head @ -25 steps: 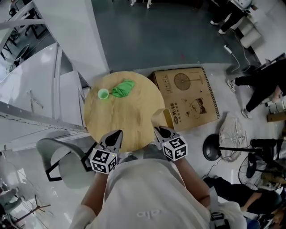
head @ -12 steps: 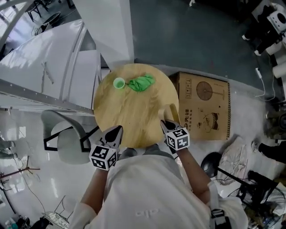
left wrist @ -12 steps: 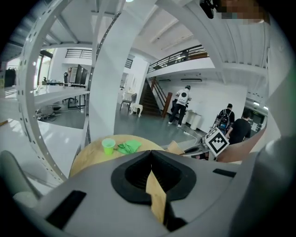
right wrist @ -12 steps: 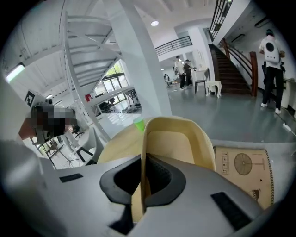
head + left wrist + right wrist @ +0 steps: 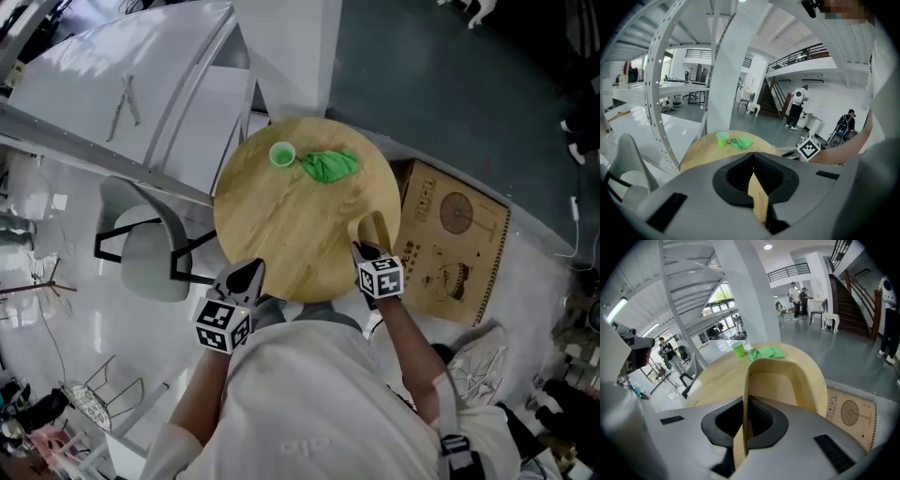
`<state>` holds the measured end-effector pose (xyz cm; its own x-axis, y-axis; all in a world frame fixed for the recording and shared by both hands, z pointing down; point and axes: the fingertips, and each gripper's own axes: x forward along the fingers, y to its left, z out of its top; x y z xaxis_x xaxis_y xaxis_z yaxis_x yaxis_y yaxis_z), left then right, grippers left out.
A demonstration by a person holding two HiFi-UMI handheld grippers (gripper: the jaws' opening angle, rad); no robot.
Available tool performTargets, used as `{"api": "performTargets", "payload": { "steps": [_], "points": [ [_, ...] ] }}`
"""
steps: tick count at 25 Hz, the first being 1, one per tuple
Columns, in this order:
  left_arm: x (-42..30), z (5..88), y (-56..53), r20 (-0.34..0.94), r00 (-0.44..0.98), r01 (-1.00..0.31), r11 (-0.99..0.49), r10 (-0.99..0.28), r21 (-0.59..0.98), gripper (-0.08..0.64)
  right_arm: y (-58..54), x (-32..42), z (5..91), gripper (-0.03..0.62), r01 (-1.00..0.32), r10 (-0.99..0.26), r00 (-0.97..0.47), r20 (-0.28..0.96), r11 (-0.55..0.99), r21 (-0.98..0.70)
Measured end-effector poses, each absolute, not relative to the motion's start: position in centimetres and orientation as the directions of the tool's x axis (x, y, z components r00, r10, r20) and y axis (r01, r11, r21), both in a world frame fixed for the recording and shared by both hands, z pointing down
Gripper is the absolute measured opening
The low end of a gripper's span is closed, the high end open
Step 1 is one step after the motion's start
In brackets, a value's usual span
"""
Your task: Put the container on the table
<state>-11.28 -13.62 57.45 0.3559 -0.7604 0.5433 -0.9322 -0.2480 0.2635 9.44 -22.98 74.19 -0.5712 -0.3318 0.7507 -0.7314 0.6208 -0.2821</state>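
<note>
Right claw [image 5: 745,397] first: pinches the thin upright wall of the pale wooden container [image 5: 780,380], pads tight on either side. Holds it at the right rim of the round wooden worktop [image 5: 281,225], far end over the wood; cannot tell whether it rests there. Shows left claw [image 5: 753,153] pressed together at the tips, just at the worktop's near edge. Has a green cup [image 5: 281,154] and crumpled green cloth [image 5: 330,165] side by side at the far edge, well apart from the container. Has a printed cardboard box [image 5: 455,239] on the floor beside the worktop.
</note>
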Motion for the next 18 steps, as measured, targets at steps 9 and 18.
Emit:
{"api": "performTargets", "payload": {
  "steps": [9, 18],
  "points": [
    [-12.9, 57.5, -12.6, 0.551, 0.255, -0.957, -0.126, -0.795, 0.262, 0.017, -25.2, 9.2, 77.3, 0.029, -0.702, -0.275, -0.539, 0.796, 0.669, -0.245],
    [-14.0, 58.2, -10.7, 0.571, 0.190, -0.965, -0.045, -0.799, 0.257, 0.017, -28.4, 7.9, 78.9, 0.040, -0.664, -0.259, -0.513, 0.819, 0.724, -0.187]
  ]
}}
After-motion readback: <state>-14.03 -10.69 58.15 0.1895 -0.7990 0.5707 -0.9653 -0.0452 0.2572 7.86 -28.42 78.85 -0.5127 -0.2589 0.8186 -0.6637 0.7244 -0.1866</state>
